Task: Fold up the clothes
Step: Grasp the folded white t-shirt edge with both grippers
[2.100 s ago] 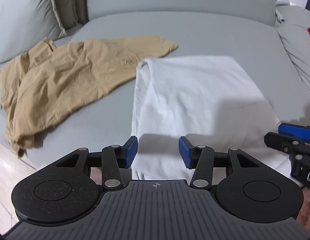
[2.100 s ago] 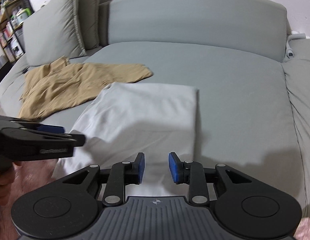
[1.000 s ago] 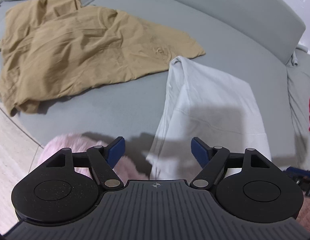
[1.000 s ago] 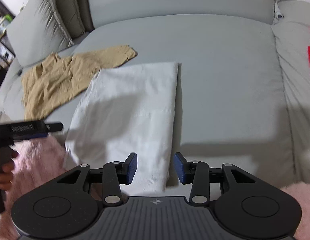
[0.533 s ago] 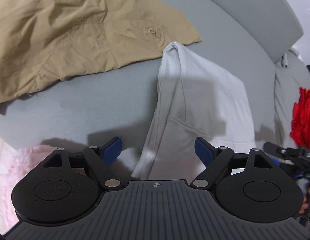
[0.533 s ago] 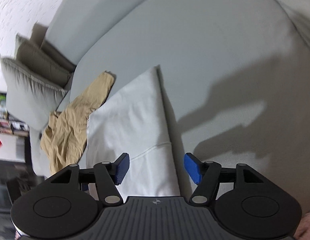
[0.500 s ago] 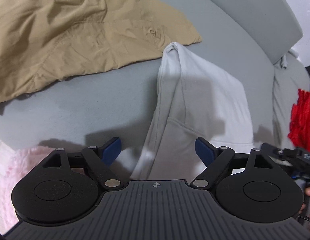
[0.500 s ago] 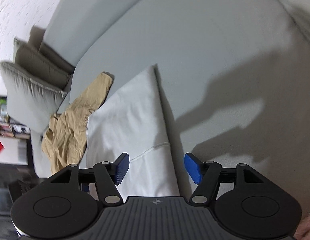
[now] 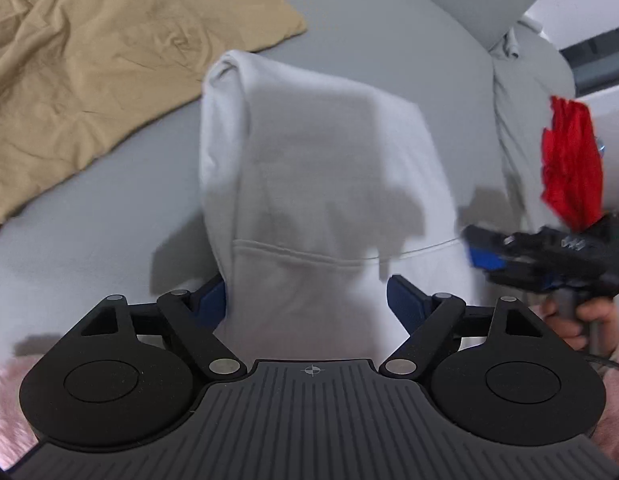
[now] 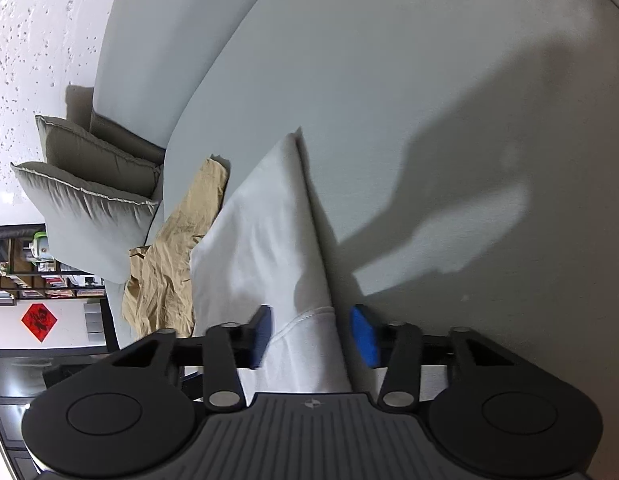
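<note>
1. Nearest the left wrist camera, the left gripper [image 9: 305,300] is seen with its jaws wide apart, the near end of the white garment [image 9: 321,168] lying between them; the cloth is not yet pinched.
2. In the right wrist view, the right gripper [image 10: 311,334] is likewise held apart, straddling the garment's near right edge [image 10: 269,248] where the hem seam runs across; no clamp is made there either.
3. The step in hand is judged to be the taking of the two near corners for a fold away from the person. It would be done well if every layer of the already doubled cloth were gathered between the pads before closing, and if both grips were set on the same hem line, so that the lifted edge stays straight.
4. The two grippers should be raised together and carried evenly toward the far end; an uneven lift would probably skew the fold or let the lower layer slip out.
5. The garment is spread on the grey sofa seat [image 9: 389,32], folded into a long strip. Its long axis runs from the grippers toward the sofa back, the hem end near and the rounded far end pointing away.
6. Beyond its far left corner, a tan garment [image 9: 89,60] lies crumpled and unfolded, near the white one's corner.
7. Far right, a red cloth [image 9: 571,164] rests on the sofa's edge, well apart.
</note>
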`<state>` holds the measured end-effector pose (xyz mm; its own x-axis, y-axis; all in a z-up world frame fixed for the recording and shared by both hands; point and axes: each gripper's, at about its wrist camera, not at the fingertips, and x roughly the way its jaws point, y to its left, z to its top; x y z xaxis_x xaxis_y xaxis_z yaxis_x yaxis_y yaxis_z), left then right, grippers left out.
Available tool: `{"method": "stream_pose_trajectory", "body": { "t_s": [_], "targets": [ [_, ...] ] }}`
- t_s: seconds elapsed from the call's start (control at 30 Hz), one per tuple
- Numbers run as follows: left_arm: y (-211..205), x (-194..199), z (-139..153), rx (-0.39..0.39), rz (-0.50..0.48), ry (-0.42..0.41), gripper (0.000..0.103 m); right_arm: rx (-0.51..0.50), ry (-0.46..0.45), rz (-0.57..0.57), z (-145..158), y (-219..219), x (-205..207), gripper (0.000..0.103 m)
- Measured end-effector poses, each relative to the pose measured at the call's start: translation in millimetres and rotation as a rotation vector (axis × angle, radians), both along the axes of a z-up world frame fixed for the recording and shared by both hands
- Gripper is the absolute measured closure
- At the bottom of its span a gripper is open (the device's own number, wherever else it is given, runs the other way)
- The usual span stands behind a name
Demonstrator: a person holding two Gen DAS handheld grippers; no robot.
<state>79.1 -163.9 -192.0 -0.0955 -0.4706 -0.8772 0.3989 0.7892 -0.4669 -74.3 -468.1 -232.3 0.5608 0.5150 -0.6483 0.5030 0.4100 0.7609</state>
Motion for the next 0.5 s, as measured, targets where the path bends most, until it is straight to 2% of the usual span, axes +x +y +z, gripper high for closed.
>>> {"method": "stream_pose_trajectory", "body": {
  "t_s": [0.07,0.17,0.27,0.33,0.37,0.43,0.5],
  "targets": [
    [-3,1,-7,0.012,-0.006,0.002,0.02,0.015,-0.005,-0.011,-5,-1,3,0.065],
    [-6,4,-13,-0.006,0.005,0.015,0.012,0.037,-0.015,-0.039,-13,2,10,0.065],
    [-11,2,-16,-0.012,0.029,0.015,0.002,-0.006,-0.023,-0.022,-14,13,26,0.068],
    [-21,-4,-16,0.022,0.004,-0.025,0.001,-0.091,-0.014,0.023,-10,23,38,0.085],
    [-25,-9,-14,0.046,-0.032,-0.055,0.005,-0.13,-0.007,0.039,-8,26,41,0.087],
    [-31,-20,-7,0.12,-0.097,-0.135,0.024,-0.224,-0.023,0.078,4,34,45,0.094],
    [-29,-24,2,0.164,-0.091,-0.176,0.052,-0.376,-0.057,0.158,24,50,46,0.095]
  ]
}}
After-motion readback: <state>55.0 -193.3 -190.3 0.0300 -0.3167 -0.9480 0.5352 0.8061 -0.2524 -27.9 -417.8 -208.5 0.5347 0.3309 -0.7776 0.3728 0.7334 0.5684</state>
